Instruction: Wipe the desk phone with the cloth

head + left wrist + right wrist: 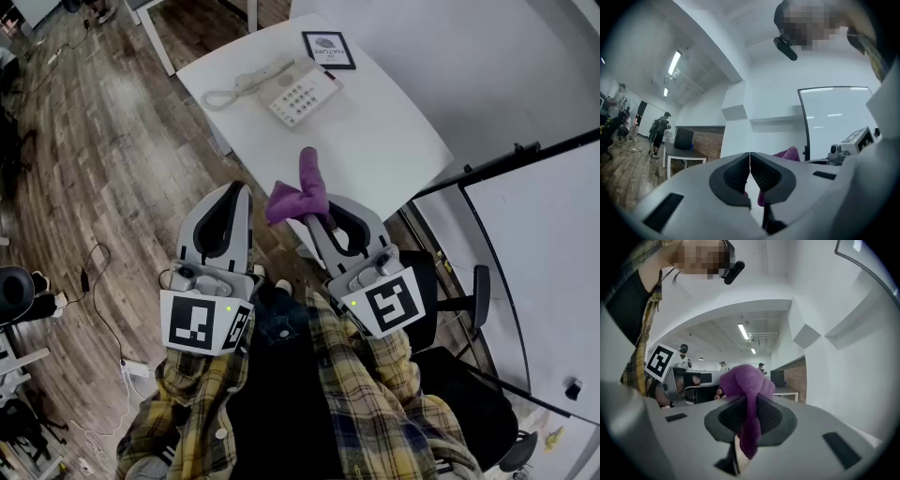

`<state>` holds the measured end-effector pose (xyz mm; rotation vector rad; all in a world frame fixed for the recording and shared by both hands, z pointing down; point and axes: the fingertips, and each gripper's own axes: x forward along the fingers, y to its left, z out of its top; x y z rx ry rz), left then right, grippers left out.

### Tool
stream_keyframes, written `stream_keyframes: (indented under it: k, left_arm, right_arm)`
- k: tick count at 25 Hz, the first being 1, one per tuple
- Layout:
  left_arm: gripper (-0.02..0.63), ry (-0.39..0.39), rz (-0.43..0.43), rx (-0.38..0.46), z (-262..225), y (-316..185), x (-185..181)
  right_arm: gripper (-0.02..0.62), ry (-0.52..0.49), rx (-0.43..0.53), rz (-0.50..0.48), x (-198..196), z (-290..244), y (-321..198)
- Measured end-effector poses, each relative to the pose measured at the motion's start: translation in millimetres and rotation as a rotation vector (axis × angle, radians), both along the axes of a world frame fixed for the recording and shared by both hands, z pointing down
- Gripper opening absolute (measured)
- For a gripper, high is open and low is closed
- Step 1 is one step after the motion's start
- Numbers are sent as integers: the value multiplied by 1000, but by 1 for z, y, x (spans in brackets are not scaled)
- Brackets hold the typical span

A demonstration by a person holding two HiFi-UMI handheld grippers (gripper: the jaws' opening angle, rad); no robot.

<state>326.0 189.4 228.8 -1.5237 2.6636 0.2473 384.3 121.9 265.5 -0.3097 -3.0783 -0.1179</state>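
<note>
The white desk phone (302, 95) lies on the white table (394, 141) ahead, its handset (255, 83) and coiled cord to its left. Both grippers are held up near my chest, short of the table's near corner. My right gripper (320, 210) is shut on a purple cloth (302, 192), which sticks up above the jaws; in the right gripper view the cloth (747, 392) hangs pinched between the pads. My left gripper (236, 190) is beside it, jaws shut with nothing between them (750, 172). The cloth (788, 153) peeks over its right jaw.
A black-framed sign (328, 49) stands behind the phone. A whiteboard on a stand (539, 253) and a black office chair (464, 309) are at the right. Cables (94, 281) trail over the wood floor at the left. People (660, 131) stand far off.
</note>
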Motion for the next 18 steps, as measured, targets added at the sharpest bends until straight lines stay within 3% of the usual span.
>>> stream_keyframes:
  k: [18]
  left_arm:
    - [15,1,-33,-40,11,11,17]
  right_arm:
    - [61,-28,-46,-28,14,6,3]
